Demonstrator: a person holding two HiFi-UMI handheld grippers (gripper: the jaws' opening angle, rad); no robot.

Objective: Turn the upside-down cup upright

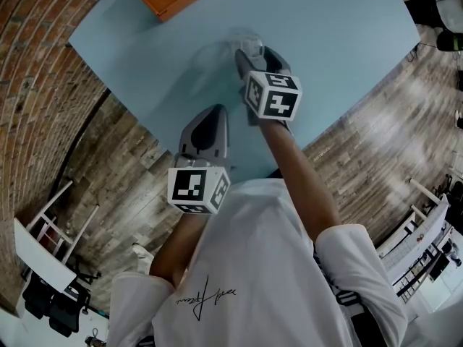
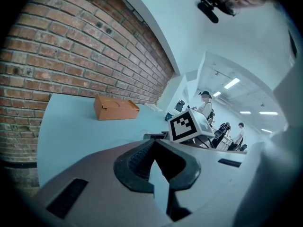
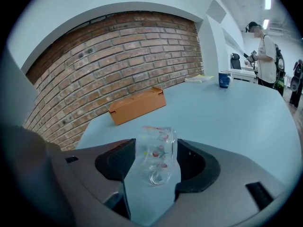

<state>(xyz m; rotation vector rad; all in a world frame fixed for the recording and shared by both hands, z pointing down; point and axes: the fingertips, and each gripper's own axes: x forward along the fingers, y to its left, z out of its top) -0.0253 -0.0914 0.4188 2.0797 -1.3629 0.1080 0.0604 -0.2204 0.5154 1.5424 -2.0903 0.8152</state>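
surface: a light blue tabletop point(image 1: 347, 42) is running up to a red brick wall point(image 3: 118, 56); a flat orange cardboard box point(image 3: 137, 106) is lying near that wall.
task item: the clear glass cup with small flower prints point(image 3: 156, 150) is standing on the tabletop, apparently base-up.
right gripper point(image 3: 156, 161): its jaws are pressing on both sides of the cup.
left gripper point(image 2: 154, 148): its jaws are sitting together, holding nothing, by the near table edge.
risk: smooth glass is liable to be slipping out while rotating under a light grip; rotating too low is risking the rim striking the tabletop.
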